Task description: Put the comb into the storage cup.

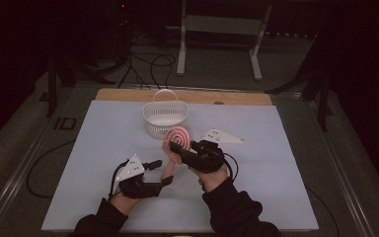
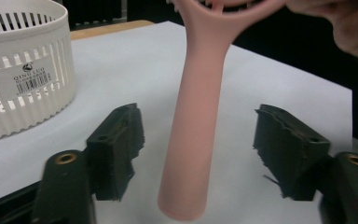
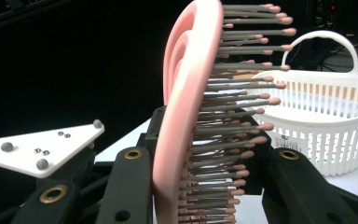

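Note:
A pink hairbrush (image 1: 178, 139) with a round head and grey bristles is held upright above the table. My right gripper (image 1: 180, 152) is shut on its head, and the bristles (image 3: 233, 121) stick out sideways between the jaws of my right gripper (image 3: 205, 163). The brush handle (image 2: 193, 140) hangs down between the jaws of my left gripper (image 2: 198, 154), which is open, with a gap on both sides. From above, the left gripper (image 1: 160, 173) sits just below and left of the right one.
A white slotted basket (image 1: 166, 118) with a handle stands on the pale sheet behind the brush, close to the left gripper's side (image 2: 23, 70) and beyond the bristles (image 3: 326, 107). The left gripper's grey plate (image 3: 42, 147) lies low on the left. Cables and a metal stand sit beyond the table.

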A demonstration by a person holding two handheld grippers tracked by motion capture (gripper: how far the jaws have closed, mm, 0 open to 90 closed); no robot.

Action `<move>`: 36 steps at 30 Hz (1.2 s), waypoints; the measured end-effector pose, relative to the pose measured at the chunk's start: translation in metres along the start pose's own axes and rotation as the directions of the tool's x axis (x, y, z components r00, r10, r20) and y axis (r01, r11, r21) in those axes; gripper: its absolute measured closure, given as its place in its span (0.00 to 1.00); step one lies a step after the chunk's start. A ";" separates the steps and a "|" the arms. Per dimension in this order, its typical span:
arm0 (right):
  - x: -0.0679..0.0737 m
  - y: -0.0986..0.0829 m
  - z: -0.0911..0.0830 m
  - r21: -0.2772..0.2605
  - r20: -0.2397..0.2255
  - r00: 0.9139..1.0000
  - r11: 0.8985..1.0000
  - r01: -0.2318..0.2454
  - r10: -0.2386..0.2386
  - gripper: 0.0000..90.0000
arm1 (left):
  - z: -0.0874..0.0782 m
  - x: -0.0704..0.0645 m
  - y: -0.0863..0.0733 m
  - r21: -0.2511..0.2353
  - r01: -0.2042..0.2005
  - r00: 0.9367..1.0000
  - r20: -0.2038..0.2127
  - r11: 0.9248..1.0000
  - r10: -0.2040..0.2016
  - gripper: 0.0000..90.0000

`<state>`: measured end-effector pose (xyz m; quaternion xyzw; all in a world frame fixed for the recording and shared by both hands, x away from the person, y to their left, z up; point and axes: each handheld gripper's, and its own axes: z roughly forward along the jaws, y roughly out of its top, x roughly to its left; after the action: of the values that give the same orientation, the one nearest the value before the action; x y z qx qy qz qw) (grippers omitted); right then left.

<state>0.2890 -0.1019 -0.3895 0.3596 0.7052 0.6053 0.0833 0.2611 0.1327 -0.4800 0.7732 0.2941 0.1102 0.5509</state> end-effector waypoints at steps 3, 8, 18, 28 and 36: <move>0.001 0.002 -0.002 -0.002 0.004 1.000 1.000 0.016 -0.016 0.72 | 0.001 0.000 0.000 0.016 -0.006 1.000 0.018 1.000 0.006 0.28; 0.001 0.006 -0.004 -0.008 0.004 0.999 0.999 0.035 -0.035 0.72 | -0.001 0.001 0.000 0.033 -0.022 0.998 0.059 0.999 0.020 0.18; 0.002 0.010 -0.008 -0.007 0.001 0.998 0.998 0.063 -0.063 0.72 | -0.010 0.005 -0.003 0.053 -0.011 0.998 0.066 0.999 0.007 0.08; 0.002 0.014 -0.010 -0.010 -0.006 0.995 0.995 0.098 -0.098 0.72 | -0.017 0.005 -0.008 0.072 -0.022 0.997 0.078 0.997 0.016 0.00; 0.001 0.020 -0.015 -0.018 -0.006 0.992 0.992 0.128 -0.128 0.72 | -0.025 0.007 -0.013 0.094 -0.028 0.997 0.073 0.995 0.021 0.00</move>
<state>0.2886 -0.1130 -0.3672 0.3108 0.7218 0.6061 0.1227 0.2498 0.1588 -0.4837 0.8055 0.2696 0.0752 0.5223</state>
